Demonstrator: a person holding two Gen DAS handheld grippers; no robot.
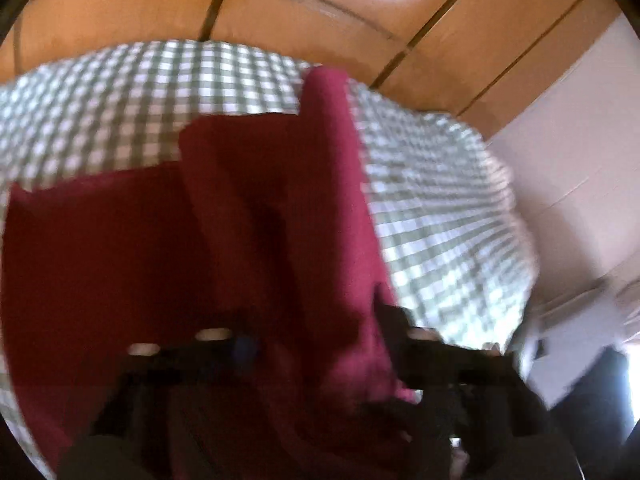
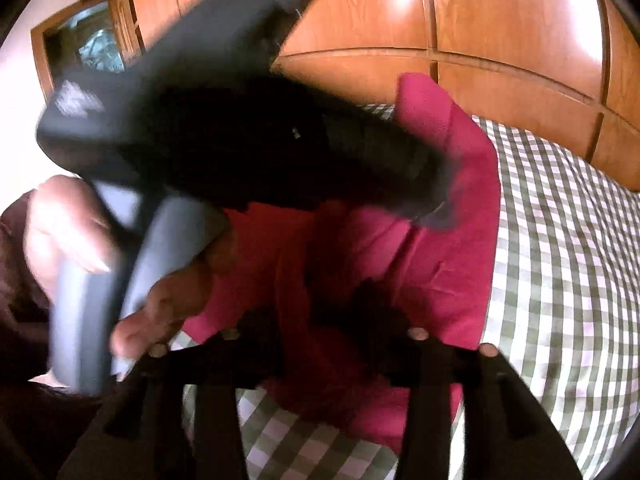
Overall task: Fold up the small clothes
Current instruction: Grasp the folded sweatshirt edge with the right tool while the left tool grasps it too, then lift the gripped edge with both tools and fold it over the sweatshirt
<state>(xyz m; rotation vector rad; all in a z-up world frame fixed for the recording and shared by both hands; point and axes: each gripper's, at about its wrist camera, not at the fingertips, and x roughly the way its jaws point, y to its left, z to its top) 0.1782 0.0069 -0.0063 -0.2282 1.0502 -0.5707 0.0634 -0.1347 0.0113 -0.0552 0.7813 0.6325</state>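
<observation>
A dark red garment (image 1: 260,240) lies partly folded on a green-and-white checked cloth (image 1: 120,92). In the left wrist view my left gripper (image 1: 320,344) sits low over the garment with red fabric bunched between its fingers; the view is blurred. In the right wrist view the same garment (image 2: 440,272) shows pink-red, and my right gripper (image 2: 320,320) has its fingers closed in on a fold of it. The left gripper's black body (image 2: 240,132) crosses the upper left of that view, held by a hand (image 2: 168,296), its tip over the garment's far edge.
Wooden cupboard doors (image 2: 500,40) stand behind the bed. The checked cloth (image 2: 568,260) spreads to the right of the garment. A white wall (image 1: 580,160) is at the right in the left wrist view.
</observation>
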